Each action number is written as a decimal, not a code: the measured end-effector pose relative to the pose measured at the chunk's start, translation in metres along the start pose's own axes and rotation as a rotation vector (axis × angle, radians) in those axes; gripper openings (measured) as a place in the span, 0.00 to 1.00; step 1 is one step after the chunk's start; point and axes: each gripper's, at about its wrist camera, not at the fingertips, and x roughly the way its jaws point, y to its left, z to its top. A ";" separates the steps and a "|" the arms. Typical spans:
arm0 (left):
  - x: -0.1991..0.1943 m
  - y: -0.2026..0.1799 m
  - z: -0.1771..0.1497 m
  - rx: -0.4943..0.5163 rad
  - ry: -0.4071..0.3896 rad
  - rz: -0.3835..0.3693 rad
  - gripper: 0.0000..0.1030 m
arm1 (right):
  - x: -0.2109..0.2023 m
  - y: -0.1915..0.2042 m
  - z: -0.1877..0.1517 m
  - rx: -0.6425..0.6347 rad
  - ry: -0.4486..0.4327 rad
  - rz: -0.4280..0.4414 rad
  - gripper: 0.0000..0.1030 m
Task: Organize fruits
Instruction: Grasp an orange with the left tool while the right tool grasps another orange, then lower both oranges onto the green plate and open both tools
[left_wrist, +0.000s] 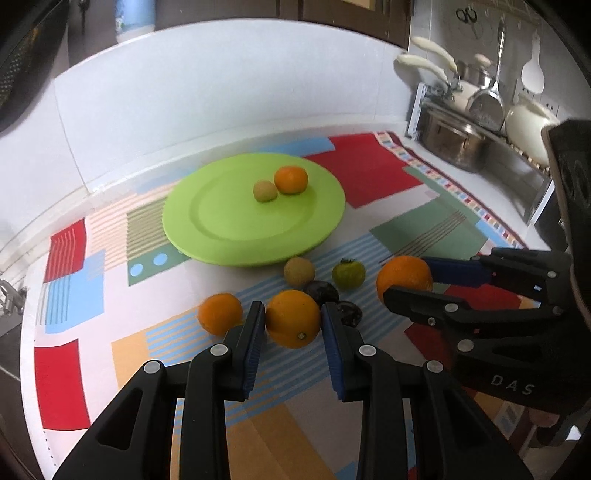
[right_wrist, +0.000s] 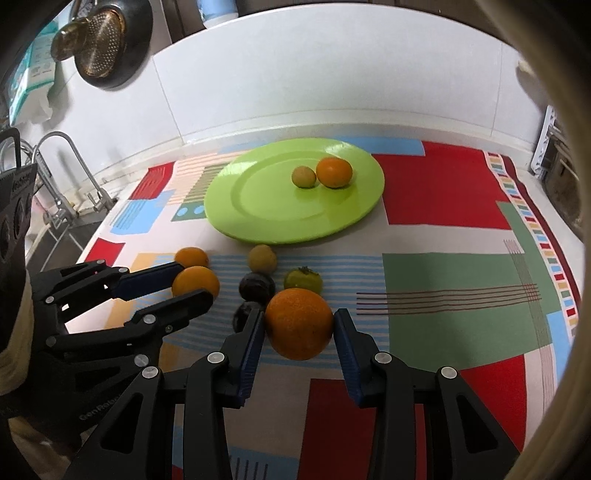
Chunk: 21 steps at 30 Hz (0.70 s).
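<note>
A green plate (left_wrist: 221, 229) (right_wrist: 258, 214) holds a small orange (left_wrist: 291, 180) (right_wrist: 334, 172) and a small yellow-green fruit (left_wrist: 265, 191) (right_wrist: 303, 177). In front of it on the cloth lie loose fruits. My left gripper (left_wrist: 293, 321) (right_wrist: 184, 280) is shut on an orange (left_wrist: 293, 318) (right_wrist: 195, 282), pads touching both sides. My right gripper (right_wrist: 299, 325) (left_wrist: 410, 280) brackets a bigger orange (right_wrist: 299, 323) (left_wrist: 404, 277); its left pad touches, a small gap shows at the right pad.
Loose on the patterned cloth (right_wrist: 443, 288): another orange (left_wrist: 219, 313) (right_wrist: 191, 257), a tan fruit (left_wrist: 299, 271) (right_wrist: 262, 259), a green persimmon (left_wrist: 348, 274) (right_wrist: 303, 279), two dark plums (left_wrist: 321, 292) (right_wrist: 256, 287). Pots (left_wrist: 450, 140) stand at the right, a faucet (right_wrist: 62, 173) at the left.
</note>
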 end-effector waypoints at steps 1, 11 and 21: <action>-0.005 0.001 0.002 -0.006 -0.008 0.000 0.30 | -0.003 0.001 0.001 -0.002 -0.007 -0.001 0.39; -0.036 0.014 0.030 -0.008 -0.109 0.029 0.31 | -0.029 0.011 0.029 -0.001 -0.114 0.013 0.39; -0.032 0.039 0.074 -0.016 -0.151 0.043 0.31 | -0.022 0.016 0.084 -0.035 -0.173 0.008 0.39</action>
